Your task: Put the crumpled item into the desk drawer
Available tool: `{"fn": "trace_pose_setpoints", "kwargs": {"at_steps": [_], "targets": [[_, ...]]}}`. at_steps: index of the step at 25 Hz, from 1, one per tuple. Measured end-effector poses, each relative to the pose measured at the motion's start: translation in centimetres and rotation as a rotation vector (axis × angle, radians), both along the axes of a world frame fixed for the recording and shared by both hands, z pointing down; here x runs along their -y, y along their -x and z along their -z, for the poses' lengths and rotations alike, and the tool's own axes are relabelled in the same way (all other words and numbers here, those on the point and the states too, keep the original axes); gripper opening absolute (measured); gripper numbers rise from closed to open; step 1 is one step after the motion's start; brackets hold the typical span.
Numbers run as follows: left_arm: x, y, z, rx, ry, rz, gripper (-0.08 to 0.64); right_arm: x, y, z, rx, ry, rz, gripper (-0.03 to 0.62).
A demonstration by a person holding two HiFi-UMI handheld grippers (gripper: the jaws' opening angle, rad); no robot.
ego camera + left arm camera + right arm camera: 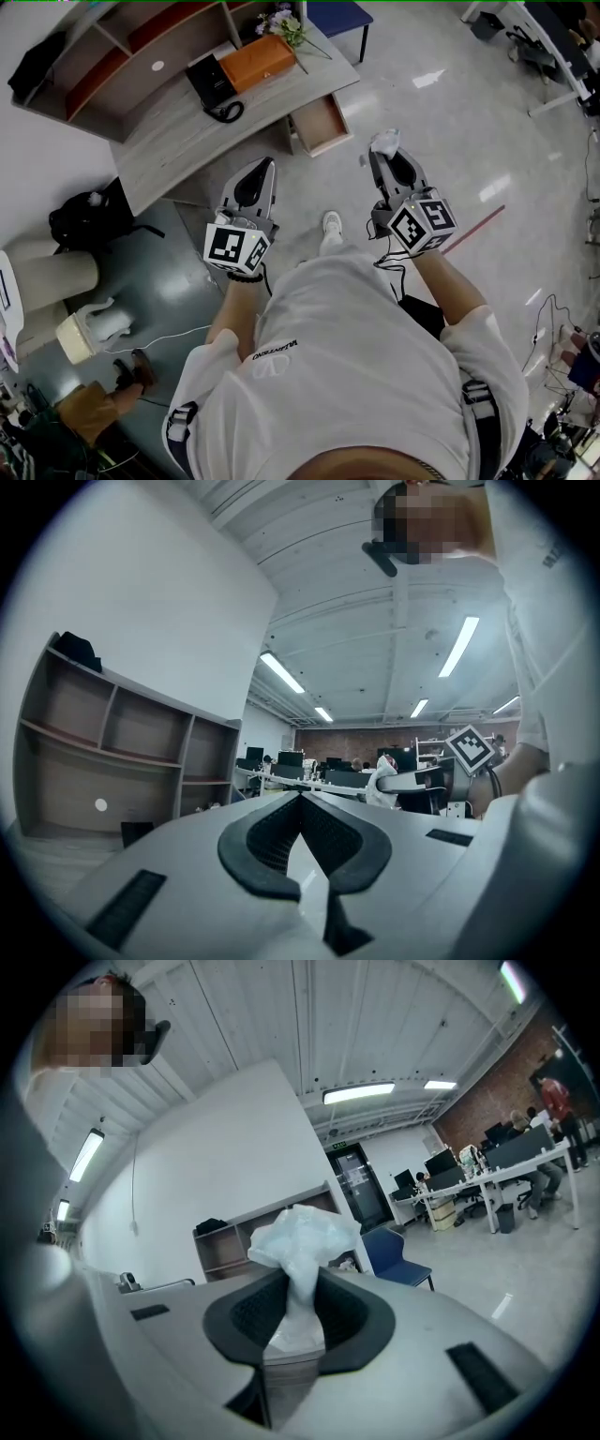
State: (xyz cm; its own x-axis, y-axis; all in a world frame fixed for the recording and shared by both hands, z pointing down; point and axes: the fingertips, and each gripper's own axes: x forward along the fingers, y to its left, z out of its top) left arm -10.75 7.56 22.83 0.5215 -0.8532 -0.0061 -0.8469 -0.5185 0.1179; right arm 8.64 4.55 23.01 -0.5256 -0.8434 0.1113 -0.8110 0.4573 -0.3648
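In the head view my right gripper [384,150] is shut on a crumpled white item [385,141], a wad of thin plastic or paper that sticks out past the tips. The right gripper view shows the crumpled white item [300,1234] pinched between the dark pads [246,1312] of the right gripper [298,1283]. The desk drawer [322,124] stands pulled open at the end of the grey wooden desk [178,141], ahead and to the left of the item. My left gripper [267,164] hovers beside the desk edge. In its own view the left gripper [302,799] has its jaws together with nothing between them.
On the desk sit a black telephone [214,84], an orange box [258,61] and flowers [284,23]. A shelf unit [103,47] stands behind it, a blue chair [337,14] beyond it. A black bag [89,220] lies on the floor at left.
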Motion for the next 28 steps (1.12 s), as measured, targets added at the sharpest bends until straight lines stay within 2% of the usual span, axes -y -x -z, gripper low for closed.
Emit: {"fn": "trace_pose_setpoints", "kwargs": {"at_steps": [6, 13, 23, 28], "targets": [[5.0, -3.6, 0.7, 0.029, -0.016, -0.017, 0.002, 4.2, -1.5, -1.0, 0.017, 0.018, 0.039, 0.075], [9.3, -5.6, 1.1, 0.047, -0.028, 0.023, 0.002, 8.2, -2.0, -0.8, 0.015, -0.002, 0.117, 0.075], [12.9, -4.5, -1.6, 0.035, 0.032, 0.091, 0.002, 12.6, -1.0, -2.6, -0.017, 0.034, 0.174, 0.075], [14.6, -4.0, -5.2, 0.029, 0.096, 0.092, 0.002, 14.3, 0.9, -5.3, -0.043, 0.073, 0.19, 0.075]]}}
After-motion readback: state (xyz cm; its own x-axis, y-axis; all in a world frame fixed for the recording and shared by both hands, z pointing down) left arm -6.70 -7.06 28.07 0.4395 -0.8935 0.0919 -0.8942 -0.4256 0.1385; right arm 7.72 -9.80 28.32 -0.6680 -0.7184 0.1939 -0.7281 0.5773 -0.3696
